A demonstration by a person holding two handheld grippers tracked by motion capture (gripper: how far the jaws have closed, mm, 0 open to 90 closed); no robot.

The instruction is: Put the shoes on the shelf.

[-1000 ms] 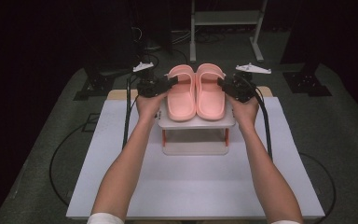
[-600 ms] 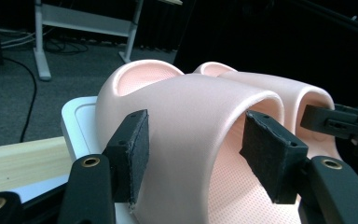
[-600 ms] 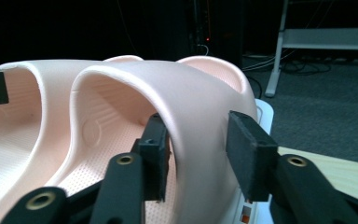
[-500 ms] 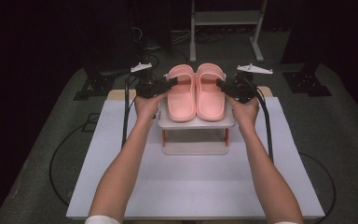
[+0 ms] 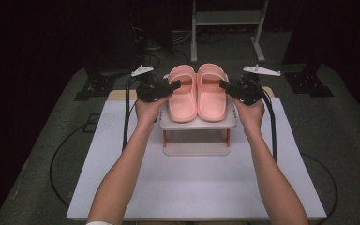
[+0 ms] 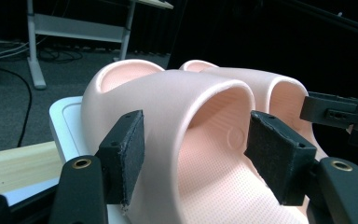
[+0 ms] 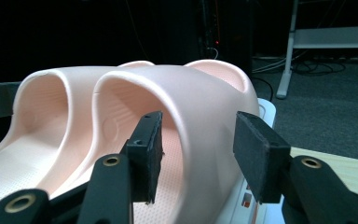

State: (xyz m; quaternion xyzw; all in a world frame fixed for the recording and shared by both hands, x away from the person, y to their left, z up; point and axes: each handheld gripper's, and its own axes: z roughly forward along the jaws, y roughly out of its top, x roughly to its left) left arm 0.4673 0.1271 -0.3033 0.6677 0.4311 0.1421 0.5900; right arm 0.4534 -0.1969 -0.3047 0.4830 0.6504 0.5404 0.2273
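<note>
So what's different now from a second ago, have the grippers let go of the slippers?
Both have just been opening. The left gripper straddles the left slipper's strap wall, pads apart from it; the right gripper likewise straddles the right slipper. Hands barely moved. Both slippers sit as before on the white stand.

Matt foam, plastic and wood

The pink slippers (image 5: 198, 93) are seen as smooth matt foam with dimpled footbeds; the stand (image 5: 198, 124) looks glossy white plastic, the board (image 7: 349, 172) pale wood.
</note>
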